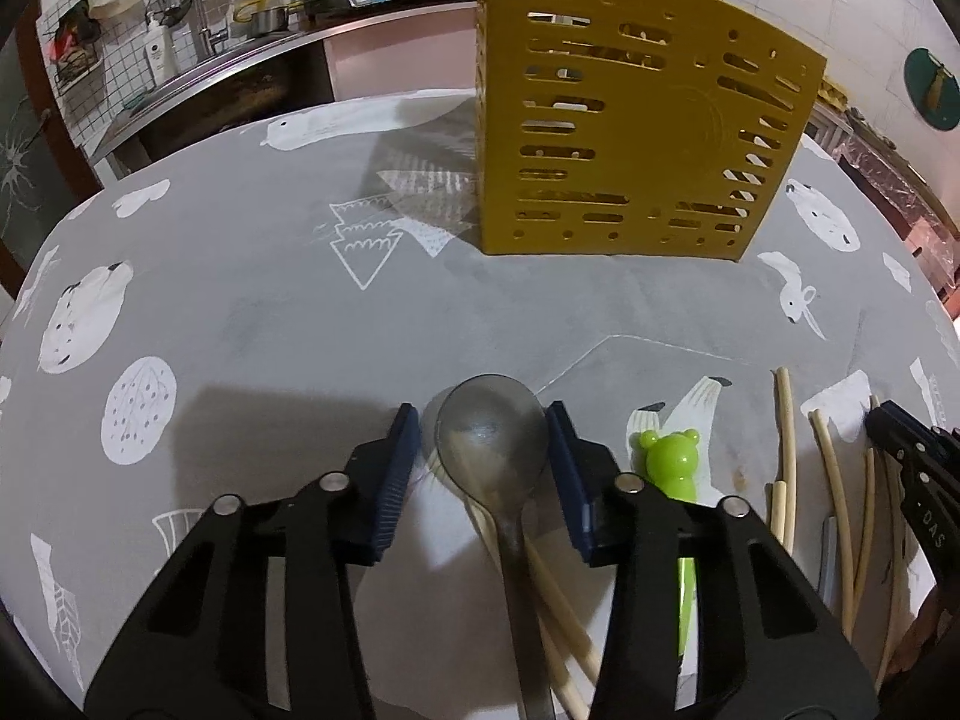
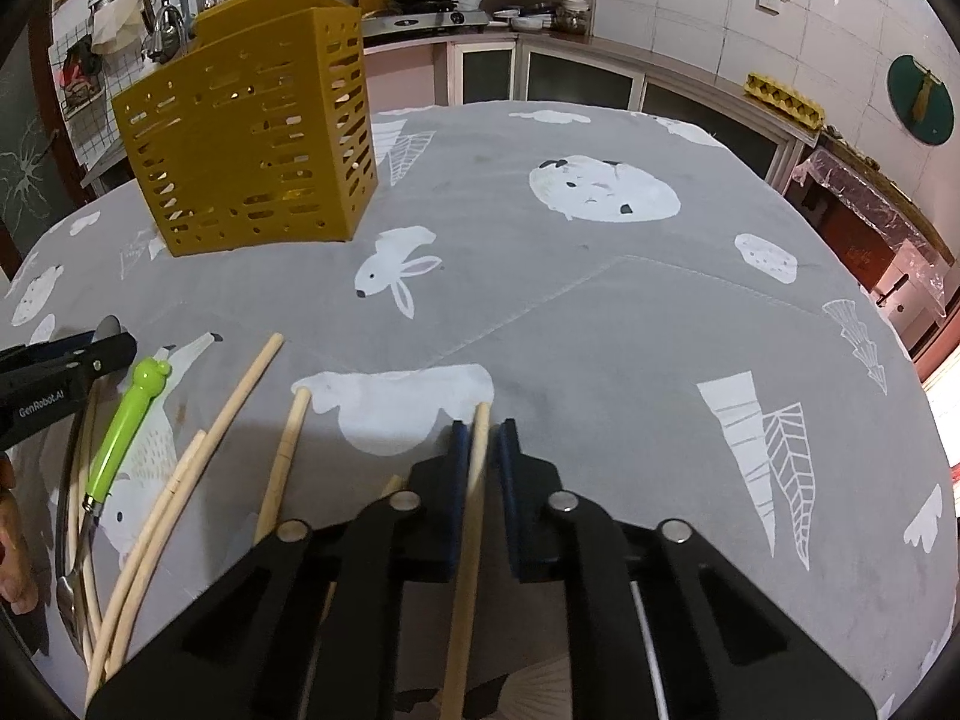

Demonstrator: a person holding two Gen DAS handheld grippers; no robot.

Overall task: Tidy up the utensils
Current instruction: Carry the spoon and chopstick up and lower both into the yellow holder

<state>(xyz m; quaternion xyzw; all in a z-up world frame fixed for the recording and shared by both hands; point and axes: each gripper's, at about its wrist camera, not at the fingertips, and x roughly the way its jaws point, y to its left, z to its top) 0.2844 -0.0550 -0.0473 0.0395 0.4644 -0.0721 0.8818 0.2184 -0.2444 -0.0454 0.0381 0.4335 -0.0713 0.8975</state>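
A metal spoon [image 1: 489, 438] lies on the grey tablecloth [image 1: 240, 312], its bowl between the blue pads of my left gripper [image 1: 483, 420]. The right pad touches the bowl and a thin gap shows at the left pad. Two wooden chopsticks [image 1: 558, 618] lie under the spoon's handle. My right gripper [image 2: 482, 429] is shut on a single wooden chopstick [image 2: 474, 516] that runs forward between its pads. The yellow slotted utensil holder [image 1: 630, 138] [image 2: 252, 144] stands upright at the far side of the table.
A green bear-topped utensil [image 1: 669, 459] [image 2: 126, 420] and several loose chopsticks [image 2: 240, 396] [image 1: 786, 438] lie between the two grippers. A person's hand [image 2: 12, 540] shows at the left edge. A kitchen counter and stove stand beyond the table.
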